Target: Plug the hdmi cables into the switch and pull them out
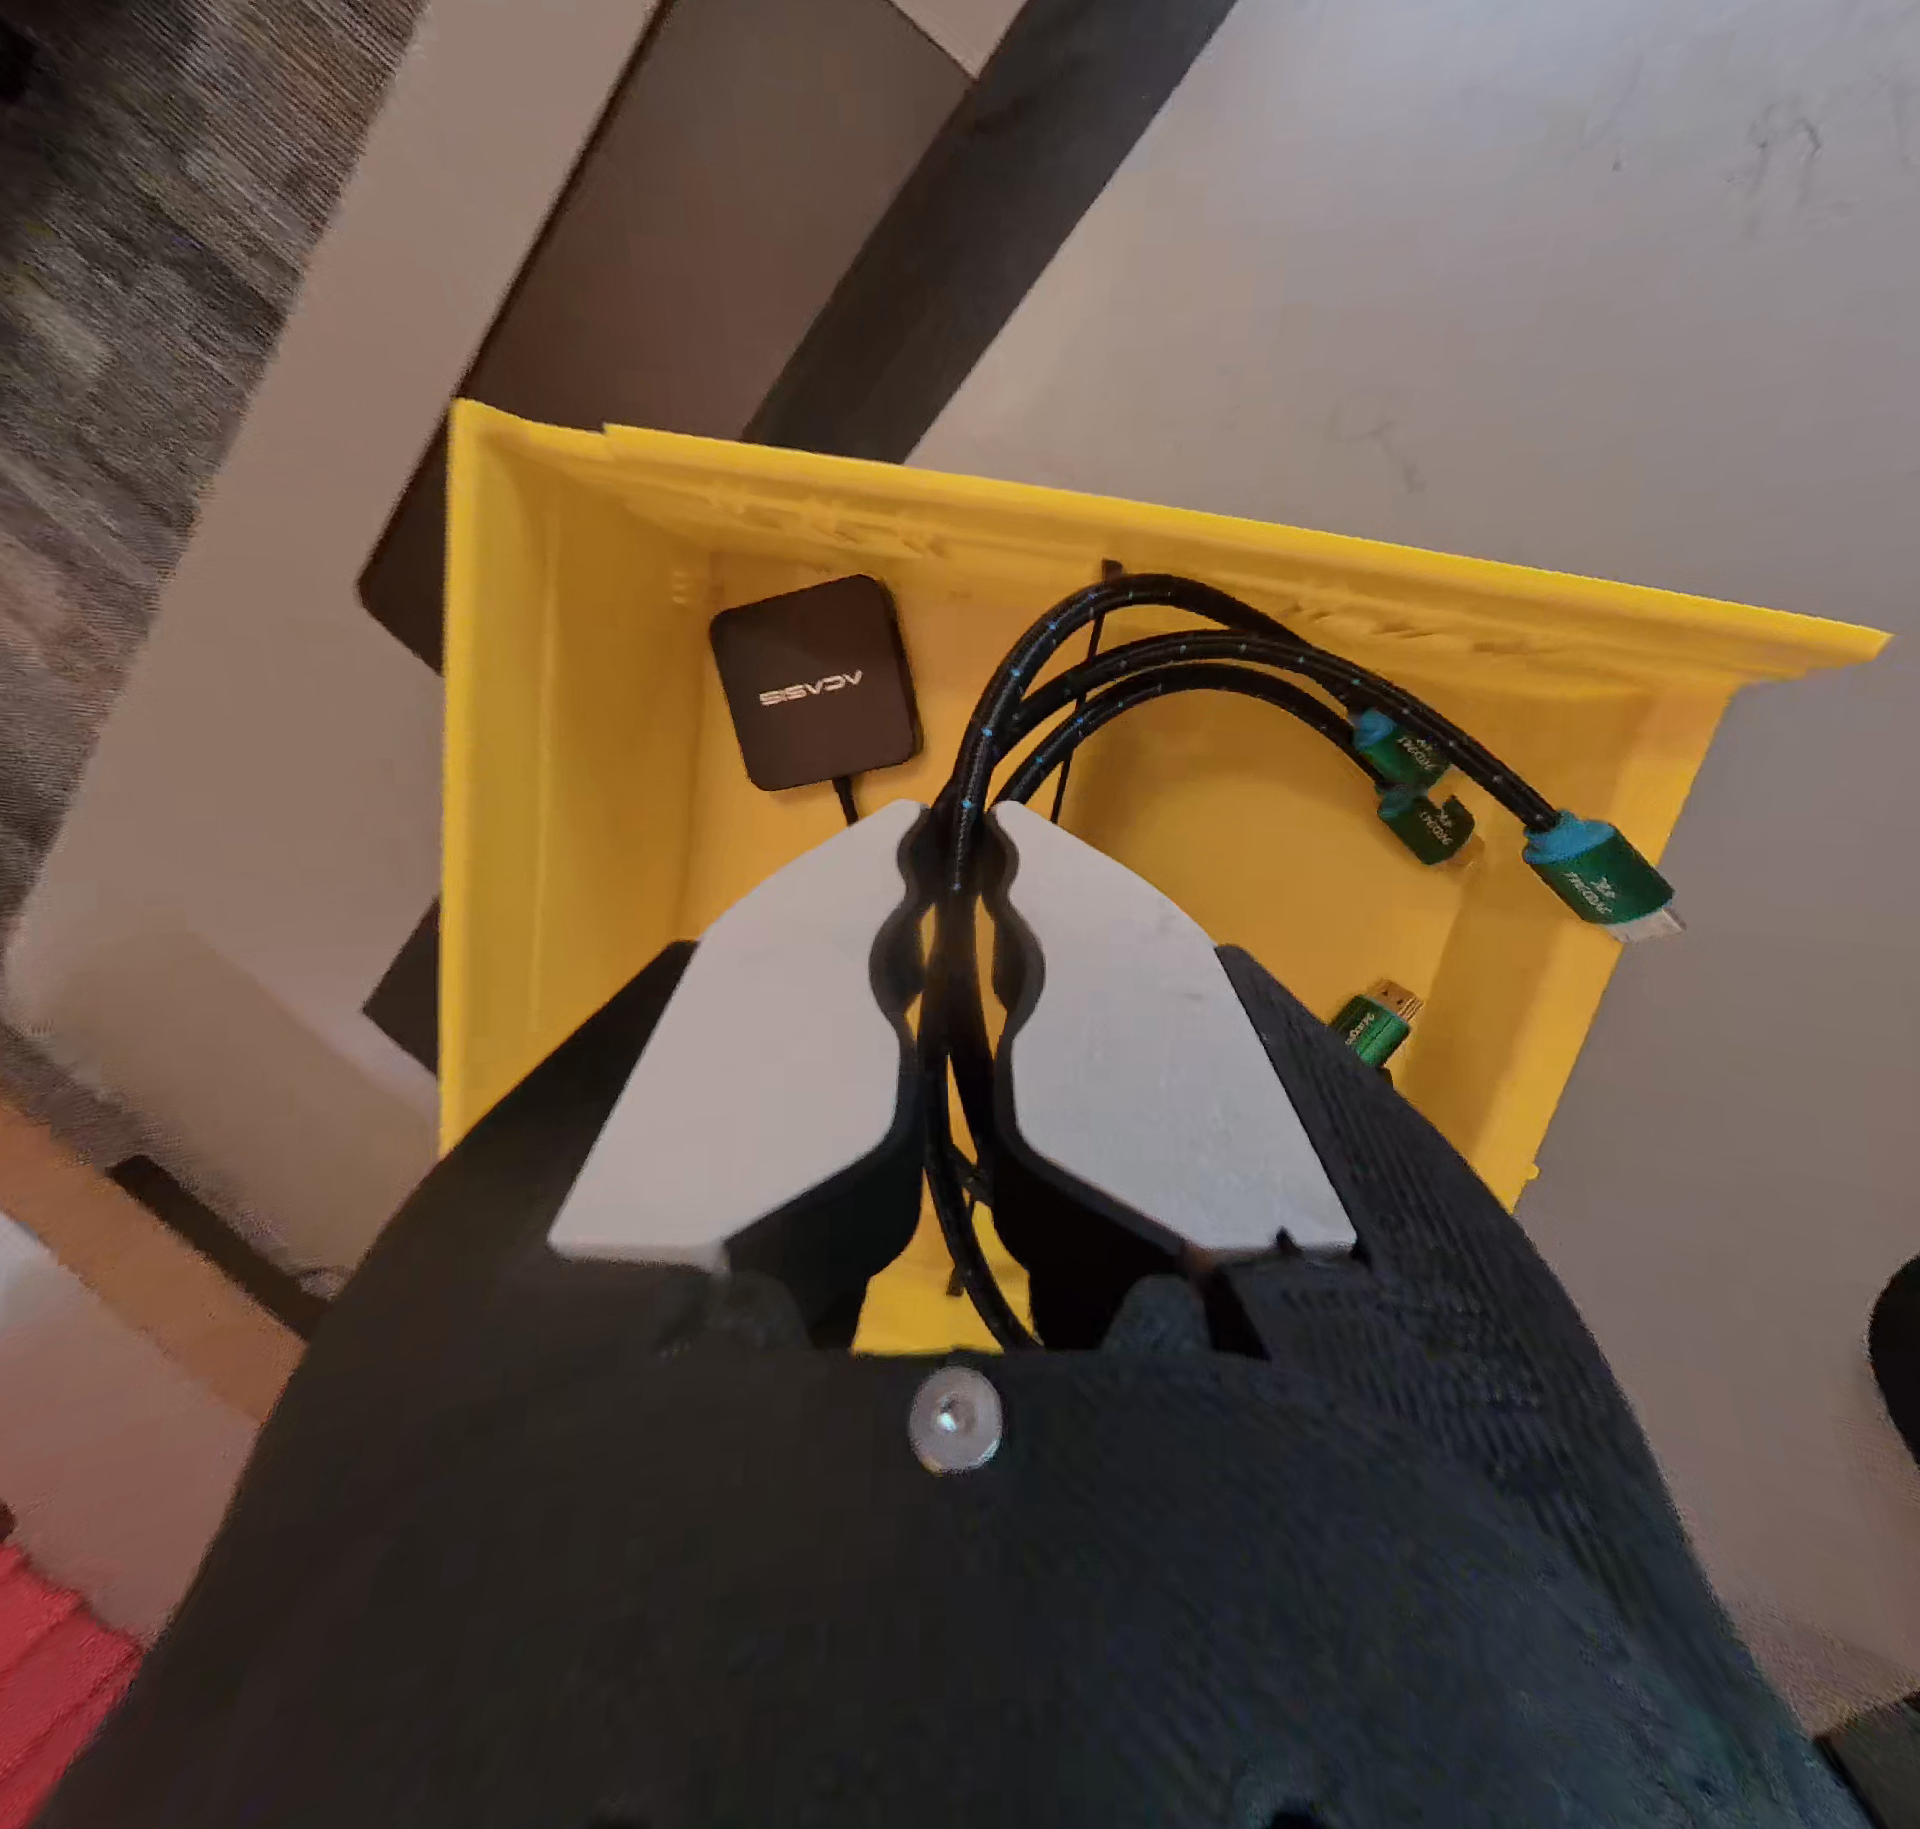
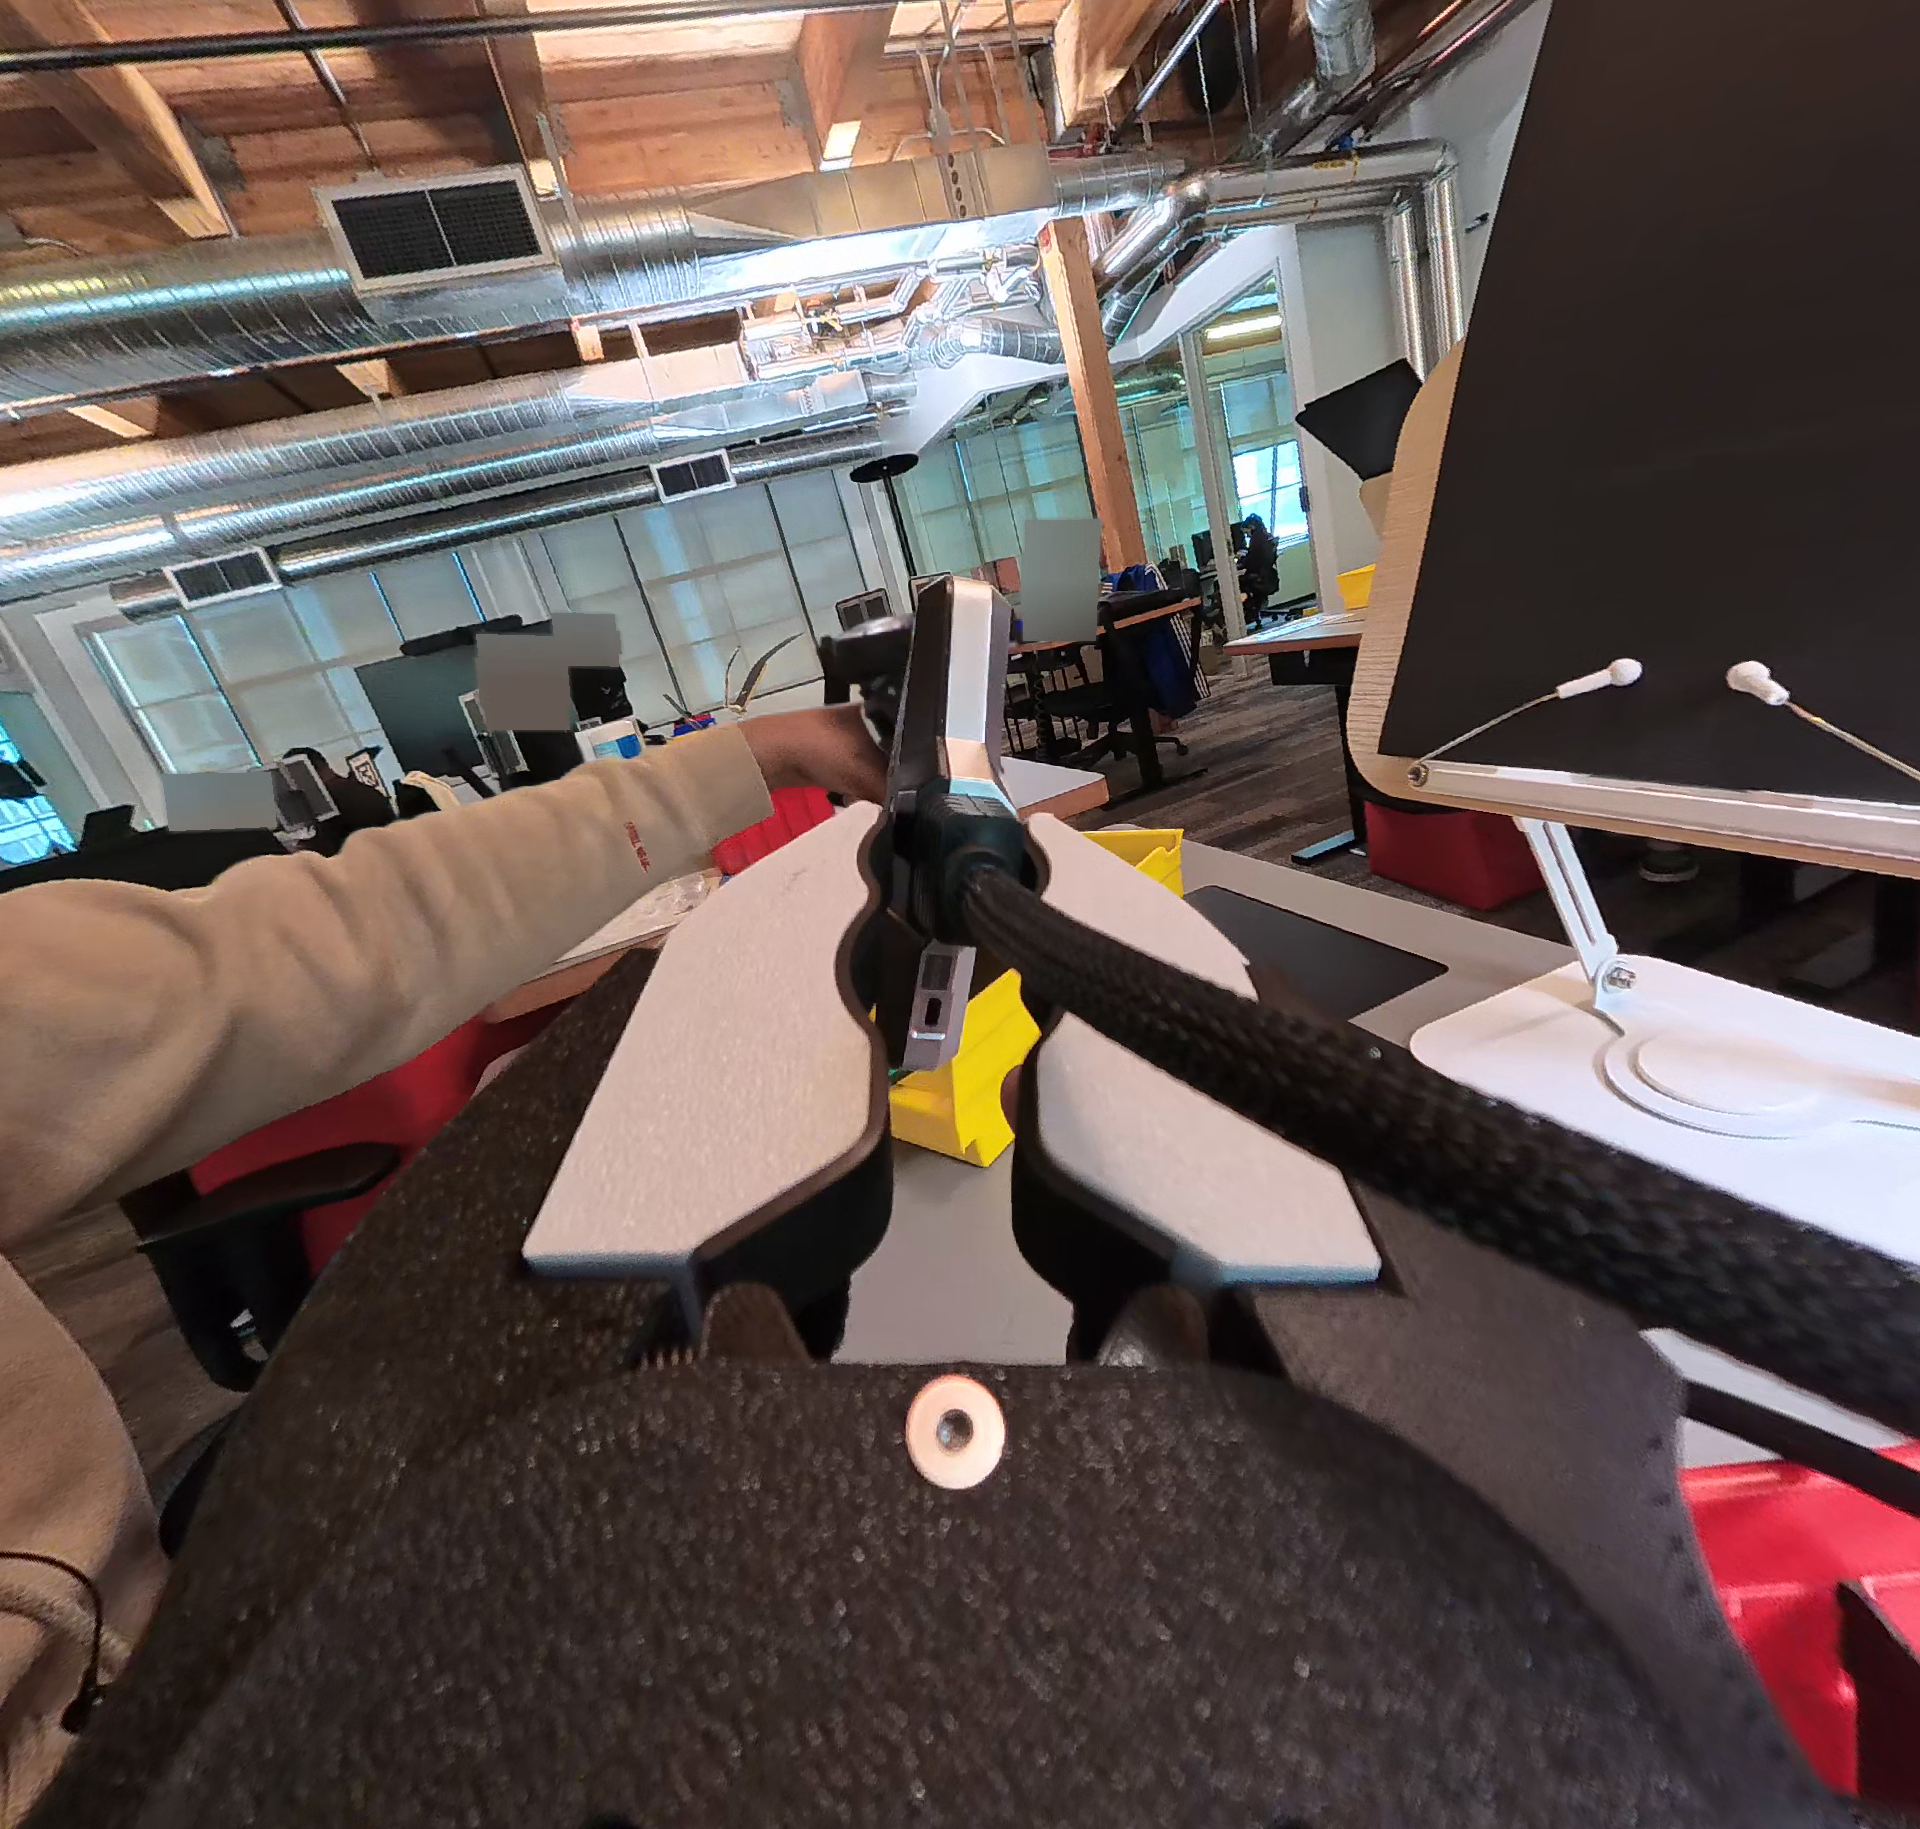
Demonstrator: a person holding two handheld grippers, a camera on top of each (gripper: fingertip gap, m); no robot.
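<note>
A pale grey table (image 1: 1455,221) carries an open yellow plastic bin (image 1: 582,844), which sits near the table's edge, its walls rising around a flat yellow floor. In the right wrist view, a person's beige-sleeved arm (image 2: 364,906) reaches across from the left toward a tilted white and black monitor-like device (image 2: 951,678) above the table.

The left gripper (image 1: 954,834), black with white finger plates, hangs over the bin with its jaws nearly together, pinching a bundle of black braided hdmi cables (image 1: 1122,657). The cables arc up out of the grip and curve down toward the bin's right wall, ending in green metallic plugs (image 1: 1600,880) that hang free, unplugged. One more green plug (image 1: 1377,1026) lies on the bin floor by the right finger.

The right gripper (image 2: 951,849) is closed on the dark plug end of a thick black braided cable (image 2: 1351,1083), which trails off to the lower right; whether that plug is seated in a port I cannot tell.

A small square black switch box (image 1: 816,683) lies flat in the bin's far left corner, apart from the plugs.
</note>
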